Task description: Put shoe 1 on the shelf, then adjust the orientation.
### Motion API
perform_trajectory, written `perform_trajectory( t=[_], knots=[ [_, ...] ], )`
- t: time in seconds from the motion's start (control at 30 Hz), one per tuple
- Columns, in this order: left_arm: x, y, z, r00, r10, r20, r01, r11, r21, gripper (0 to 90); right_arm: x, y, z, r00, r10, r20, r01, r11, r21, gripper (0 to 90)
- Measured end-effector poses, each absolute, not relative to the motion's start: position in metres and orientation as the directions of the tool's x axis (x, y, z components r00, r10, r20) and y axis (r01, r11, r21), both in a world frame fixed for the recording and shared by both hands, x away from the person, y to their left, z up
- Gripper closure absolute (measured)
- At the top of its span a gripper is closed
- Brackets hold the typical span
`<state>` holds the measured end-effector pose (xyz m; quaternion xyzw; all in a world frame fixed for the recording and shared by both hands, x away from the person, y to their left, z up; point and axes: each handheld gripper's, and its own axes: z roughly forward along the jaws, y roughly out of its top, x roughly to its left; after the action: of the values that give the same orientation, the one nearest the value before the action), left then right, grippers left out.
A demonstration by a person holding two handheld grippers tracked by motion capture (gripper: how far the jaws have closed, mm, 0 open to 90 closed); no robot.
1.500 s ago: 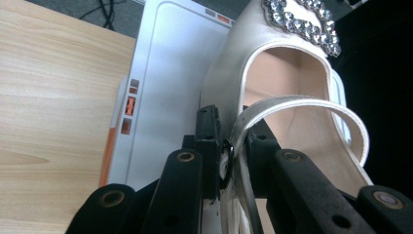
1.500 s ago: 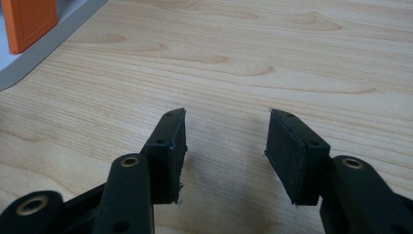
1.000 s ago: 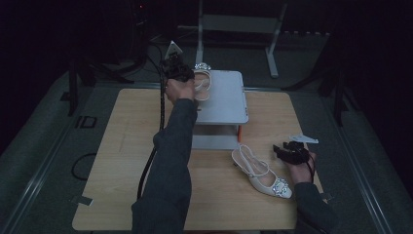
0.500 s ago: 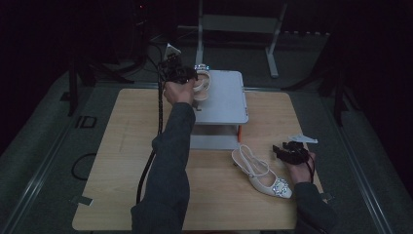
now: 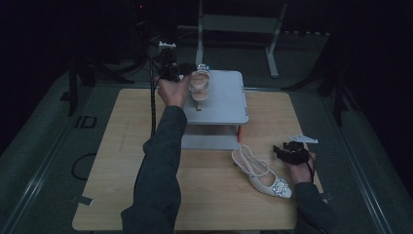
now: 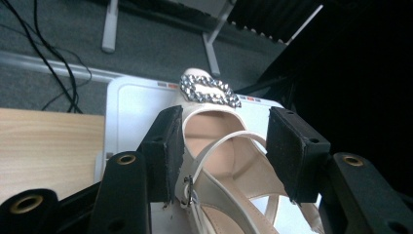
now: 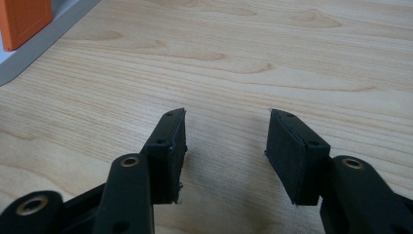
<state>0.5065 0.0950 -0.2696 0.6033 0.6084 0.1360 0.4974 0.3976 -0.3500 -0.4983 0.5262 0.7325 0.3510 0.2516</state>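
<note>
Left gripper (image 5: pixel 181 73) out at the far end of the table (image 5: pixel 122 161), over the near-left corner of the grey raised platform (image 5: pixel 229 105). Its jaws stand wide apart, one on each side of the cream heeled sandal (image 5: pixel 199 87) that sits on the platform. In the left gripper view, the left gripper (image 6: pixel 225 146) has its left pad touching or just beside the sandal's buckle side; the right pad stands clear of the shoe's edge. No firm clamp visible. Sandal (image 6: pixel 221 161) points away from the gripper, its jewelled toe ornament (image 6: pixel 209 91) just beyond the jaw tips.

Right gripper (image 5: pixel 287 152) rests low at the near right of the table, held by the person's hand (image 5: pixel 298 168). Jaws parted, nothing between them: the right gripper view shows the right gripper (image 7: pixel 225 146) over bare wood grain. The second sandal (image 5: pixel 263 173) lies flat on the table just to this gripper's left, apart from it, heel end nearer the platform. An orange block (image 7: pixel 22 19) shows ahead-left by the platform's base.
</note>
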Motion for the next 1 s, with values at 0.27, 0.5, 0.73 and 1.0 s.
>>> perform_trajectory(
  t=[0.27,0.5,0.73,1.0],
  knots=[
    [0.488,0.100,-0.260,0.327,0.877,-0.352,0.596,0.098,0.797,48.6,0.397,-0.350,-0.498,-0.321,0.947,-0.001,0.595,0.202,0.778,48.8],
    [0.465,0.110,-0.257,0.395,0.845,-0.360,0.579,0.075,0.812,47.6,0.396,-0.347,-0.498,-0.325,0.946,-0.007,0.595,0.211,0.775,48.8],
    [0.445,0.115,-0.262,0.478,0.822,-0.310,0.561,-0.014,0.827,45.1,0.395,-0.346,-0.498,-0.329,0.944,-0.007,0.594,0.213,0.776,48.9],
    [0.412,0.109,-0.279,0.570,0.779,-0.259,0.529,-0.106,0.842,45.5,0.390,-0.342,-0.489,-0.346,0.938,-0.011,0.579,0.223,0.785,48.4]
  ],
)
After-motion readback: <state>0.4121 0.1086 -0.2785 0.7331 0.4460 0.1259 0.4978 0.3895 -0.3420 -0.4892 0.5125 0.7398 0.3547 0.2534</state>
